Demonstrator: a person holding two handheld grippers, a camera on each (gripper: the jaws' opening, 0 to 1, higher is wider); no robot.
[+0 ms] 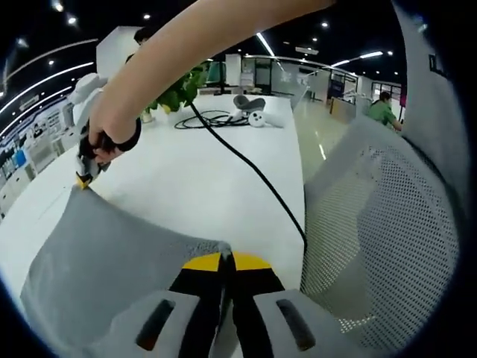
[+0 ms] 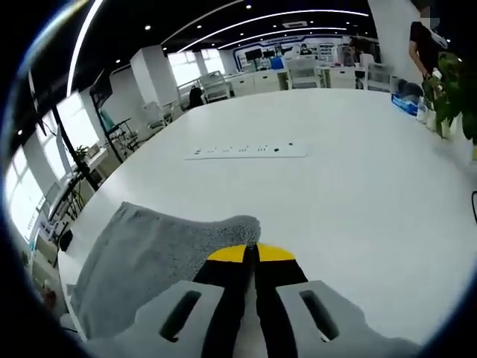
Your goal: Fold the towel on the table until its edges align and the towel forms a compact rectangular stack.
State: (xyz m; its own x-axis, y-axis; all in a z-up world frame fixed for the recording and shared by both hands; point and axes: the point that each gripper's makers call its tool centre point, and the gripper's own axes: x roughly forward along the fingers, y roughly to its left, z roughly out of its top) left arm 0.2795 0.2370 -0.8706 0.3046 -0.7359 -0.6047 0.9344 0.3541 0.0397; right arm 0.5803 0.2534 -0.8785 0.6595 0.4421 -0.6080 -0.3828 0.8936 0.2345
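A grey towel [image 1: 104, 261] lies on the white table [image 1: 194, 179]. My left gripper [image 1: 226, 261] is shut on one of its corners, close to the table's edge. In the left gripper view my right gripper [image 1: 83, 179] sits at the far left in a person's hand, pinching another corner of the towel. In the right gripper view the right gripper [image 2: 250, 252] is shut on a corner of the towel [image 2: 149, 253], and the cloth spreads out to the left of its jaws.
A black cable [image 1: 246, 164] runs across the table past a potted plant [image 1: 179, 89] and white devices [image 1: 257, 115]. A white mesh chair [image 1: 387, 224] stands at the table's edge. A white power strip [image 2: 246, 151] lies further out on the table.
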